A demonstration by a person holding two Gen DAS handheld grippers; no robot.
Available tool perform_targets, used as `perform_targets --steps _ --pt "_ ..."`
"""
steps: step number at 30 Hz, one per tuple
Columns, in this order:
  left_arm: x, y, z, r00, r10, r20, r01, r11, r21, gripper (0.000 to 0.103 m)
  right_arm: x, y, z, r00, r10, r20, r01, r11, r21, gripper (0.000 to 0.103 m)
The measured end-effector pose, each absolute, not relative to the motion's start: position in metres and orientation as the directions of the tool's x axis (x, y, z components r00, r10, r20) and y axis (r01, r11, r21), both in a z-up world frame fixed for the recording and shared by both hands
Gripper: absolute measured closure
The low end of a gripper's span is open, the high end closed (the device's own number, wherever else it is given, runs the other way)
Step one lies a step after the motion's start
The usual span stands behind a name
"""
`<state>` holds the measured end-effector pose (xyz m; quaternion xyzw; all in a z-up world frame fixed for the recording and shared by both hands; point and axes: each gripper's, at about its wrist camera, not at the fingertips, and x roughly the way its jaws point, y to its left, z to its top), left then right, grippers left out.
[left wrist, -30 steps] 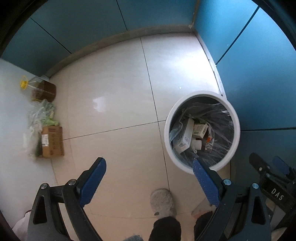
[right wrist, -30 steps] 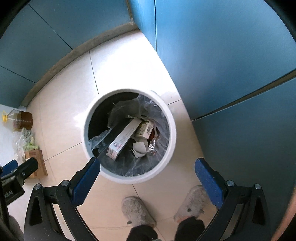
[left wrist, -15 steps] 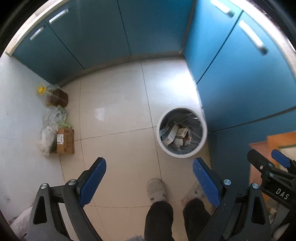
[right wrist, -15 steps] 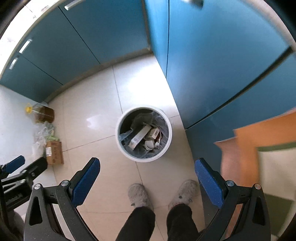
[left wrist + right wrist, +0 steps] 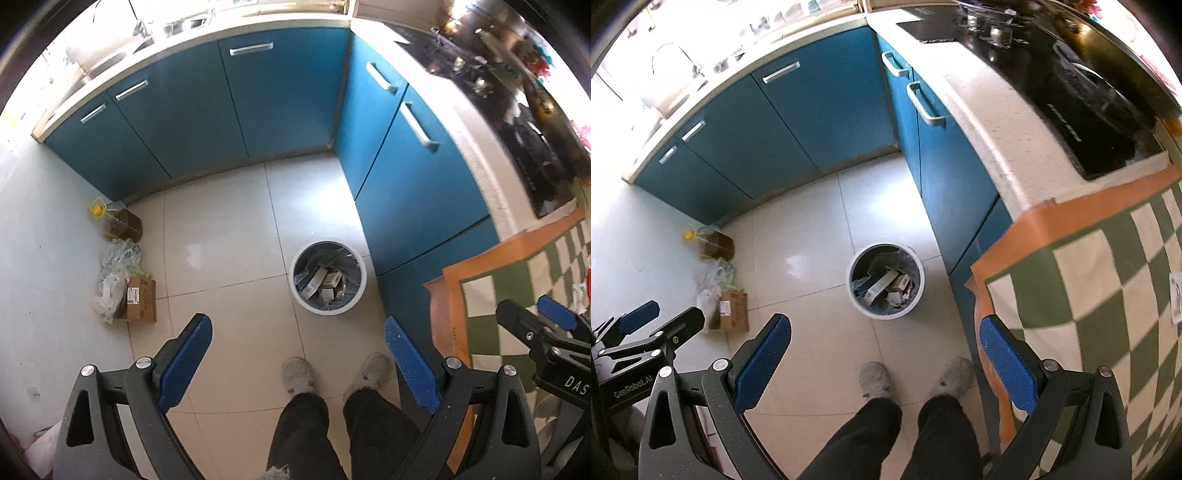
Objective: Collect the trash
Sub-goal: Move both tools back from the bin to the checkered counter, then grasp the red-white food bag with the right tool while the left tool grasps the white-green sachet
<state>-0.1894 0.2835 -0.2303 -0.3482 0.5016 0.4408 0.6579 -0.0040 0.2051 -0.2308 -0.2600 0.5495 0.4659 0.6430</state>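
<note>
Both grippers have risen from the bin, jaws spread, empty; right one reads "DAS".

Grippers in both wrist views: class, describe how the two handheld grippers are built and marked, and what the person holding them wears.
Each gripper, left and right, has black angular frame arms with triangular cut-outs and silver screws, ending in flat blue textured fingers. White lettering reads "DAS" on the right one and "GenRobot.AI" on the left. No cables show. The person wears dark trousers and grey fuzzy slippers.
</note>
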Motion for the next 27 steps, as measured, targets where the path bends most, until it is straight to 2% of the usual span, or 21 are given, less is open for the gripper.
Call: perform_targets --steps 7,12,14,16,20,24,27 --pt "-0.134 0.272 -0.178 0.133 0.299 -0.945 -0.886 0.464 0.022 0.008 0.05 0.164 -0.191 -0.089 0.423 -0.902 -0.766 0.549 0.333 0.0" --pt "-0.03 0.258 -0.144 0.215 0.337 -0.917 -0.801 0.598 0.032 0.008 0.145 0.097 -0.173 0.032 0.471 -0.881 -0.598 0.716 0.361 0.0" --pt "0.024 0.244 -0.14 0.247 0.314 -0.917 -0.753 0.658 0.023 0.008 0.189 0.057 -0.173 0.095 0.461 -0.882 -0.503 0.787 0.357 0.0" --pt "0.089 0.221 -0.145 0.299 0.241 -0.923 -0.675 0.737 -0.026 0.008 0.236 0.011 -0.174 0.152 0.431 -0.889 -0.403 0.849 0.343 0.0" --pt "0.202 0.161 -0.164 0.324 0.139 -0.936 -0.473 0.881 -0.033 0.008 0.32 -0.082 -0.188 0.225 0.331 -0.917 -0.236 0.931 0.278 0.0" --pt "0.295 0.082 -0.21 0.273 0.028 -0.962 -0.217 0.976 -0.033 0.008 0.384 -0.162 -0.211 0.249 0.242 -0.938 -0.094 0.97 0.225 0.0" --pt "0.332 0.041 -0.244 0.216 -0.016 -0.976 -0.104 0.994 -0.039 0.008 0.417 -0.208 -0.227 0.255 0.207 -0.944 -0.019 0.978 0.21 0.0"
